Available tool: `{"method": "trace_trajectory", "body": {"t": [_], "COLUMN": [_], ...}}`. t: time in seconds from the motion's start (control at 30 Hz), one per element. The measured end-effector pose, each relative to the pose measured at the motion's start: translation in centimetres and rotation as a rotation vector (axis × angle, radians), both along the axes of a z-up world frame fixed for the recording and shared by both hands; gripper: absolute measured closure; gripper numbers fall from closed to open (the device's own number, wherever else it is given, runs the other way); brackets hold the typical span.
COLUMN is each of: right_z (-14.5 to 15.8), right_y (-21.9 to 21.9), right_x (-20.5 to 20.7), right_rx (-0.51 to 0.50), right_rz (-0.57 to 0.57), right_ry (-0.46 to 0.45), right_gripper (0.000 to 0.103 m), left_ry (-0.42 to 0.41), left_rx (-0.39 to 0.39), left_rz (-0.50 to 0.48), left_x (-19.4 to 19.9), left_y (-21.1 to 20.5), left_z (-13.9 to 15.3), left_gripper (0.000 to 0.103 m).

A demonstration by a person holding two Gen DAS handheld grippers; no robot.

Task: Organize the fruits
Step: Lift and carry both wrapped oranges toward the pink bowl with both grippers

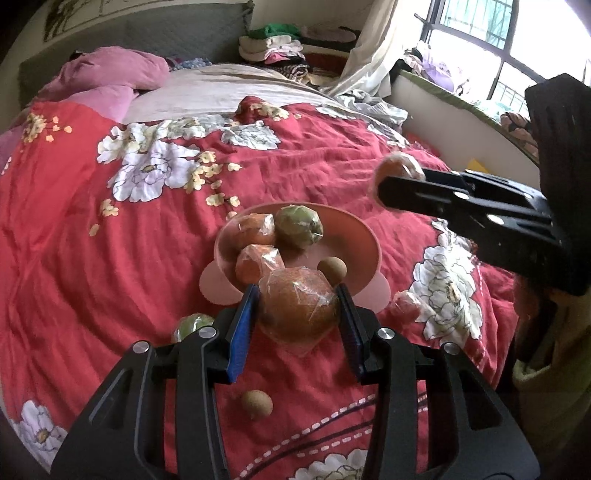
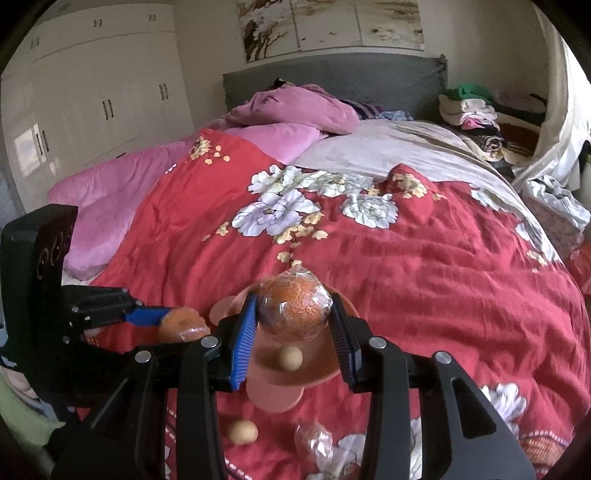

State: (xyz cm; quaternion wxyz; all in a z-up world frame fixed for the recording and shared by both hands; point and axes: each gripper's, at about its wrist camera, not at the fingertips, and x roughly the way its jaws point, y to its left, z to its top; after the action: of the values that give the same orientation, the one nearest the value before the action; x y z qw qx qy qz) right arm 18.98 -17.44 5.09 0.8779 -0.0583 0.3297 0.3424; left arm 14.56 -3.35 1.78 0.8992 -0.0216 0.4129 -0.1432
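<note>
A red floral quilt (image 1: 155, 236) covers most of the bed. A pink duvet (image 2: 295, 107) lies bunched at twelve o'clock against the grey padded headboard (image 2: 332, 74). A pale sheet (image 2: 388, 147) shows toward one o'clock. Folded clothes (image 2: 469, 110) are stacked at two o'clock beside a white curtain (image 1: 376, 51). White wardrobe doors (image 2: 96, 85) fill the wall at ten o'clock. A painted picture (image 2: 332, 26) hangs above the headboard. A barred window (image 1: 495, 40) shows at two o'clock in the left wrist view.
</note>
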Motion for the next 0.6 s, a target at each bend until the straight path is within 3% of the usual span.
{"method": "trace_trajectory", "body": {"t": [0.23, 0.6], "right_z": [0.0, -2.8], "right_y": [1.1, 1.2], "right_x": [2.7, 4.0], "right_rx": [-0.047, -0.081], "right_rz": [0.039, 0.065], "right_ry": [0.025, 0.084], "right_gripper": [0.066, 0.066], "left_ry": [0.023, 0.083], "left_rx": [0.003, 0.035], "left_rz": [-0.017, -0.063], "left_x": [1.2, 3.2], "left_y": [-0.5, -1.9], "left_z": [-0.3, -1.2], "left_gripper": [0.069, 0.069]}}
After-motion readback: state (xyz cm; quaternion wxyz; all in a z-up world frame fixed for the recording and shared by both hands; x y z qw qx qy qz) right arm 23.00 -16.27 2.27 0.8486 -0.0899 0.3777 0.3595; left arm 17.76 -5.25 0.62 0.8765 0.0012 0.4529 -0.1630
